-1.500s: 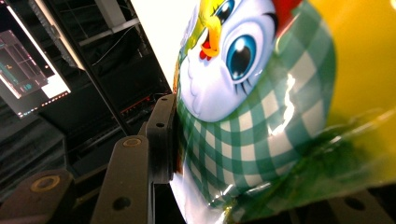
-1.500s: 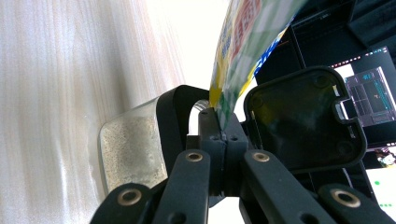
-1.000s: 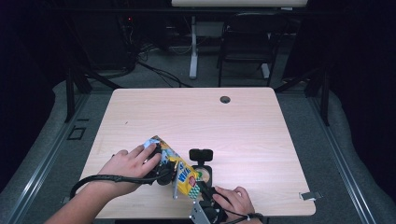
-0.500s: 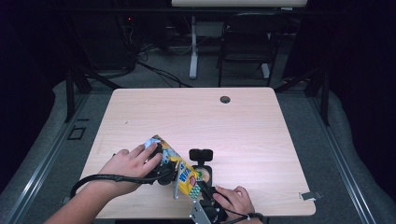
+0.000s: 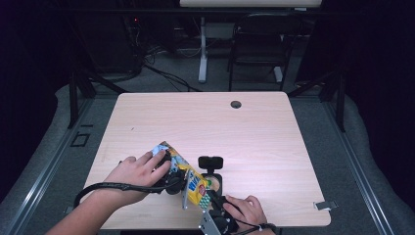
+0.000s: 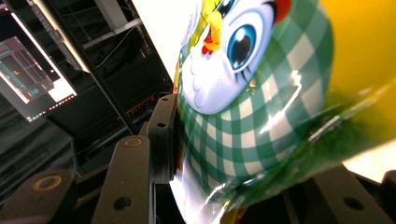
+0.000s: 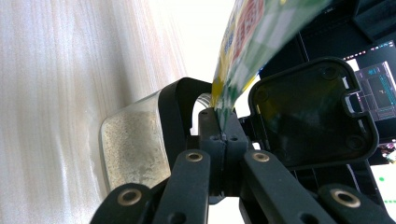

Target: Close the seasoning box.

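Note:
A yellow snack bag (image 5: 192,179) with a green check pattern and a cartoon chick hangs tilted over the table's near edge, held between both grippers. My left gripper (image 5: 172,180) is shut on the bag's body; in the left gripper view the bag (image 6: 261,93) bulges between the jaws and one pad (image 6: 164,135) presses its side. My right gripper (image 5: 214,211) pinches the bag's lower edge. In the right gripper view its jaws meet at the fingertips (image 7: 218,127) on the thin seam of the bag (image 7: 247,37). A clear container (image 7: 133,147) with a black rim lies just behind.
The clear container (image 5: 214,182) stands on the wooden table (image 5: 244,132) with its black flip lid (image 5: 210,162) raised. A small dark grommet (image 5: 236,104) sits near the far edge. Chairs and cables lie beyond the table in the dark.

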A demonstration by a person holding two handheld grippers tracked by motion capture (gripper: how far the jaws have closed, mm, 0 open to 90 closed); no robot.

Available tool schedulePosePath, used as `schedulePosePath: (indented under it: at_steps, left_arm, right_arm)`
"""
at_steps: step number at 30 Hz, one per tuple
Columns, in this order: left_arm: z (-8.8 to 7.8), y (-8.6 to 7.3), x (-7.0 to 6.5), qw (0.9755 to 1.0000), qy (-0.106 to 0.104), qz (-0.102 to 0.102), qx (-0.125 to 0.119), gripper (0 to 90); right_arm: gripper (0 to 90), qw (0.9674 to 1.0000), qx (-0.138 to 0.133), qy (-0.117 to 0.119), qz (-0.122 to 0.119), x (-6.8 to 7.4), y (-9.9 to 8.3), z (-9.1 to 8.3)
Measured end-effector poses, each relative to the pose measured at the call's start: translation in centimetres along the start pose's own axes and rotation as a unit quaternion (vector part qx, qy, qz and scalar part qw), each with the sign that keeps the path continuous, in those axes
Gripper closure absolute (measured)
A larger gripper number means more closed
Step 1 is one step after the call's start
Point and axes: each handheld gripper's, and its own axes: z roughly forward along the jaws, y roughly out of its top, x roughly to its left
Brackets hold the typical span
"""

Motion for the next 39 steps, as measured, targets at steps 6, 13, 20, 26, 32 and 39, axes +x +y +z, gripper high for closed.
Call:
schedulePosePath:
  at_steps: [6, 13, 20, 26, 32, 39]
  left_arm:
    - [-0.09, 0.07, 0.1, 1.0, 0.002, 0.005, 0.002, 58.6]
    - [-0.14, 0.13, 0.18, 1.0, 0.001, 0.009, 0.004, 58.6]
    - [-0.23, 0.27, 0.35, 0.9999, 0.001, 0.014, 0.004, 58.7]
    - [-0.26, 0.33, 0.44, 0.9998, 0.0, 0.016, 0.006, 58.7]
    - [-0.31, 0.4, 0.47, 0.9998, 0.005, 0.02, 0.008, 58.7]
    - [-0.36, 0.45, 0.55, 0.9997, 0.002, 0.022, 0.009, 58.7]
  right_arm:
    - [90.0, 1.0, -0.002, -0.003, -0.004, 0.08, 0.0, 0.01]
    - [90.0, 0.9999, 0.003, -0.005, -0.01, 0.12, 0.06, -0.07]
    - [90.0, 1.0, 0.0, -0.004, -0.008, 0.12, 0.05, -0.11]
    - [90.0, 1.0, 0.0, -0.004, -0.008, 0.11, 0.05, -0.13]
    - [90.0, 1.0, -0.002, -0.005, -0.006, 0.15, 0.03, -0.14]
    - [90.0, 1.0, -0.002, -0.003, -0.006, 0.16, 0.05, -0.15]
